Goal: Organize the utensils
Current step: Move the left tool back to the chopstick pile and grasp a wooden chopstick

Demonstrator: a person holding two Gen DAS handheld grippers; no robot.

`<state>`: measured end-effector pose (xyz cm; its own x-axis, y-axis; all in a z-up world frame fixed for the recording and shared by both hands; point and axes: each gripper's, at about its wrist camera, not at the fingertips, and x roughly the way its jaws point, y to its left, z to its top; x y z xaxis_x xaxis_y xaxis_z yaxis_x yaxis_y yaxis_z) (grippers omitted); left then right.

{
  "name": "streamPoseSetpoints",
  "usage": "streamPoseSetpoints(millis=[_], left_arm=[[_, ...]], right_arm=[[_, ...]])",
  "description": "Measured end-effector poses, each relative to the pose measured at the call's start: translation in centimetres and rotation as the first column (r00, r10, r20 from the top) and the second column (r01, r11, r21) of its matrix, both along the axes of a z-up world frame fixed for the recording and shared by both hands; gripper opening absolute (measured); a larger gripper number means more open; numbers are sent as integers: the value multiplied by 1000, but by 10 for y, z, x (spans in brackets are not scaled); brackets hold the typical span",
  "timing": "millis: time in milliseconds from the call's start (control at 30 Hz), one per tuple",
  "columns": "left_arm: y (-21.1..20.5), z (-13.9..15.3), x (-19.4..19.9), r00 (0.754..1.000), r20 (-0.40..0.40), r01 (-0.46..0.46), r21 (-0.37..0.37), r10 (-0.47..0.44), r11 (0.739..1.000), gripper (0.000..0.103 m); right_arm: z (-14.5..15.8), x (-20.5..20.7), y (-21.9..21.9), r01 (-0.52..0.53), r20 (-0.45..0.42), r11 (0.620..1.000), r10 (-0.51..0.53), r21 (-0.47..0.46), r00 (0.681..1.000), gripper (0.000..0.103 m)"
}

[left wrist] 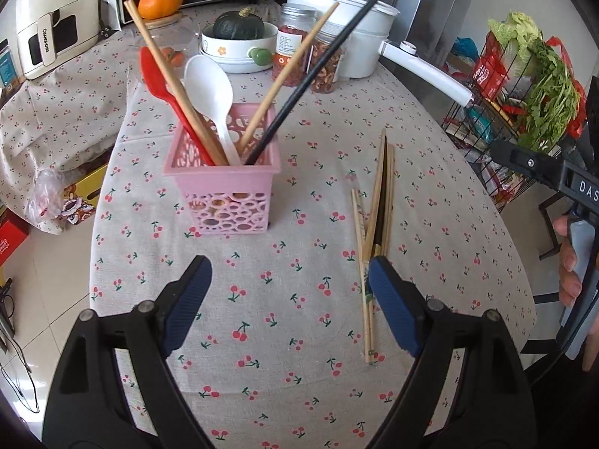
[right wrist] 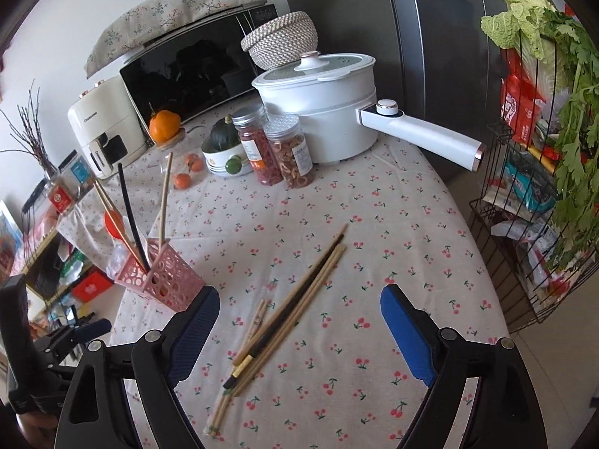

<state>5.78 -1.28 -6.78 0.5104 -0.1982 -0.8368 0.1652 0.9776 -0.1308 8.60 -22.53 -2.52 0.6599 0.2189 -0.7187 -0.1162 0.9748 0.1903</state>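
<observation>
Loose chopsticks [right wrist: 288, 299] are lying in a bundle on the cherry-print tablecloth [right wrist: 374, 224], well apart from the pink basket [left wrist: 224, 187] that is already holding a spoon [left wrist: 209, 82] and other utensils. The right gripper [right wrist: 299, 325] is hovering over them, angled down, jaws spread and holding nothing. Best practice is probably closing on one chopstick near its thicker end. The left gripper [left wrist: 290, 295] is also pointing downward, spread and carrying nothing.
</observation>
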Motion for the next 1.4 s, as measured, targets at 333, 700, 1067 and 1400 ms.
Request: streamPoseSetpoints(millis=[333, 700, 1067, 1400], left_arm=[[-79, -21, 27, 994, 19, 109, 39, -110, 993, 74], [-147, -46, 135, 996, -23, 86, 43, -85, 995, 13], [-149, -69, 167, 989, -125, 92, 64, -83, 994, 6], [-148, -51, 160, 987, -115, 107, -16, -108, 994, 6]], right_arm=[[-30, 12, -53, 128, -174, 988, -142, -92, 974, 90], [-53, 30, -116, 258, -295, 966, -253, -23, 921, 90], [-68, 40, -127, 224, -302, 970, -242, -91, 922, 90], [-66, 41, -126, 225, -298, 971, -238, -78, 924, 90]])
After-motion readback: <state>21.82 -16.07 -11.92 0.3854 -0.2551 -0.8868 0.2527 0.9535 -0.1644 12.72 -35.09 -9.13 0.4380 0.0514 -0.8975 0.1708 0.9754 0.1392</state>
